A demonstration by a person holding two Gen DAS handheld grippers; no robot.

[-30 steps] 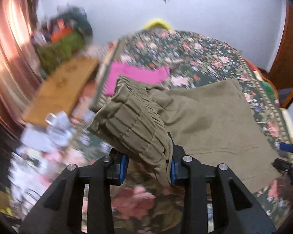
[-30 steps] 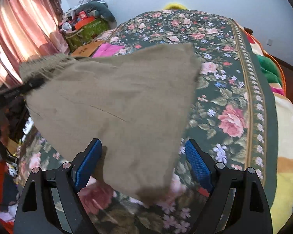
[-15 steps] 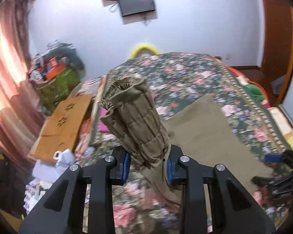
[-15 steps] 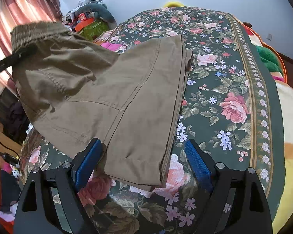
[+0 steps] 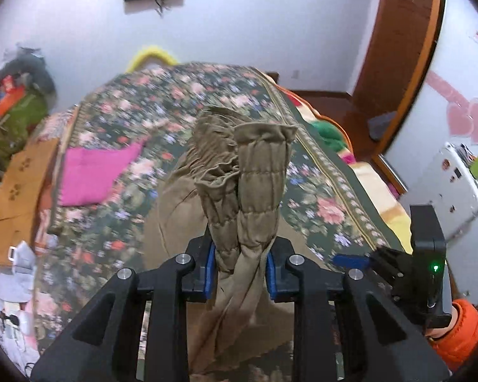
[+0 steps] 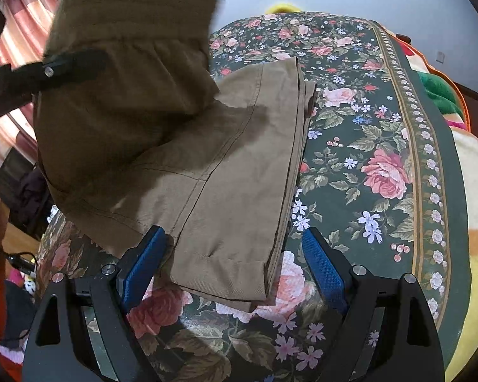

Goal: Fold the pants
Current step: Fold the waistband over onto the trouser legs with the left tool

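Observation:
Olive-brown pants [image 6: 226,172] lie partly folded on a floral bedspread [image 6: 360,133]. My left gripper [image 5: 239,273] is shut on the bunched elastic waistband [image 5: 255,172] and holds it lifted above the legs; it shows in the right wrist view [image 6: 63,65] at upper left. My right gripper [image 6: 232,254] is open, its blue pads either side of the hem end of the legs, which lie flat on the bed. The right gripper also shows in the left wrist view [image 5: 395,261] at the right.
A pink cloth [image 5: 95,172] lies on the bed's far left. A cardboard piece [image 5: 16,187] and clutter sit left of the bed. Colourful blankets [image 6: 439,92] lie along the right edge. A white appliance [image 5: 455,184] and a wooden door [image 5: 398,41] stand at right.
My left gripper has lifted the waistband higher and swung it over the legs toward the hem end. The right gripper has stayed open near the hem.

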